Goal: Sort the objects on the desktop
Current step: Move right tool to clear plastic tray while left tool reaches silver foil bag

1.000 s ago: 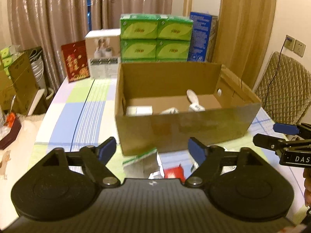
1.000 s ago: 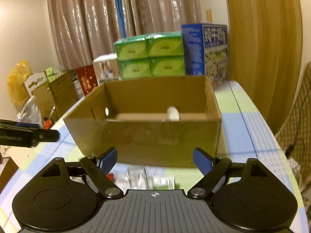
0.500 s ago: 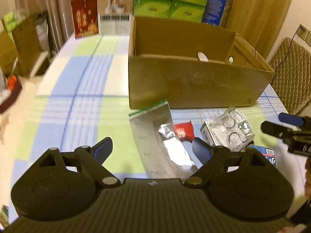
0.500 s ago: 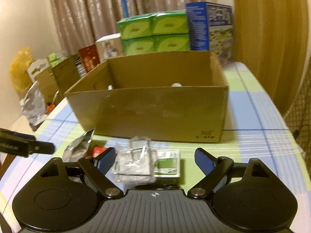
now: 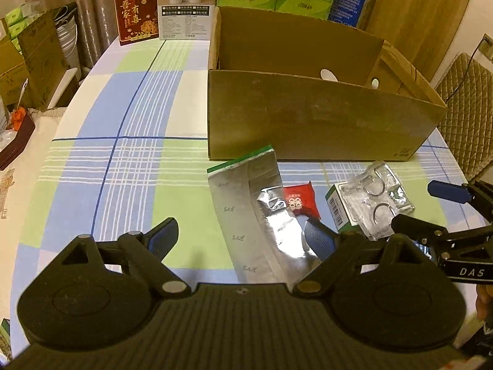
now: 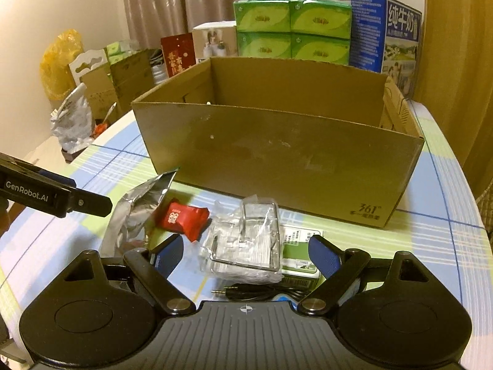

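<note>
Left wrist view
Left gripper [image 5: 242, 236]: spread, empty, over silver foil pouch [image 5: 246, 215]
Red packet [image 5: 300, 201]: right of pouch, near cardboard box [image 5: 308, 120]

Right wrist view
Right gripper [image 6: 245, 254]: spread, empty, around clear plastic pack [image 6: 246, 243]
Green box [image 6: 297, 252]: under pack

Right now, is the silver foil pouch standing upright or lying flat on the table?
Lying flat. The silver foil pouch lies spread on the checked tablecloth in front of the cardboard box, its green-edged end toward the box.

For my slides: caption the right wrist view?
Open right gripper over clear packaging, red packet and foil bag before cardboard box.
</note>
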The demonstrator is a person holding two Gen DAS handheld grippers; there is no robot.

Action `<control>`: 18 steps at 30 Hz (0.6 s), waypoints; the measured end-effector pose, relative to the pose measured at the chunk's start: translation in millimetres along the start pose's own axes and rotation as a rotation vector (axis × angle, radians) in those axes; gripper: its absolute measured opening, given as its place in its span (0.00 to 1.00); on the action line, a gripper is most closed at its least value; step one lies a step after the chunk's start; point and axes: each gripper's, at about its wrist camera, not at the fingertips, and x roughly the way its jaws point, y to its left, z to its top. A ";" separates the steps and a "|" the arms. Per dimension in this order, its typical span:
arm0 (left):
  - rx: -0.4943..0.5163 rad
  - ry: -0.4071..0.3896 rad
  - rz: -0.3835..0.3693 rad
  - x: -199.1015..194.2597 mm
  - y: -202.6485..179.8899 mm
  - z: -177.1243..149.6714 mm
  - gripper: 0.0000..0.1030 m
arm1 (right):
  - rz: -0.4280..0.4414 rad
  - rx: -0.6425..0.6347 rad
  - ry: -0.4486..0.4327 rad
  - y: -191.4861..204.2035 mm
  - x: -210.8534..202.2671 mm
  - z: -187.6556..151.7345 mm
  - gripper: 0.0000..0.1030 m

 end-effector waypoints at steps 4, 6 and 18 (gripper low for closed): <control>-0.001 0.009 0.001 3.1 0.0 0.4 0.84 | -0.003 -0.003 0.006 -0.7 3.2 1.7 0.83; 0.001 0.014 0.000 4.3 -0.9 0.2 0.84 | 0.000 -0.002 0.013 -0.3 4.1 1.5 0.83; 0.005 0.038 0.009 12.6 -1.9 -1.2 0.85 | 0.005 0.006 0.034 -1.0 9.3 2.9 0.83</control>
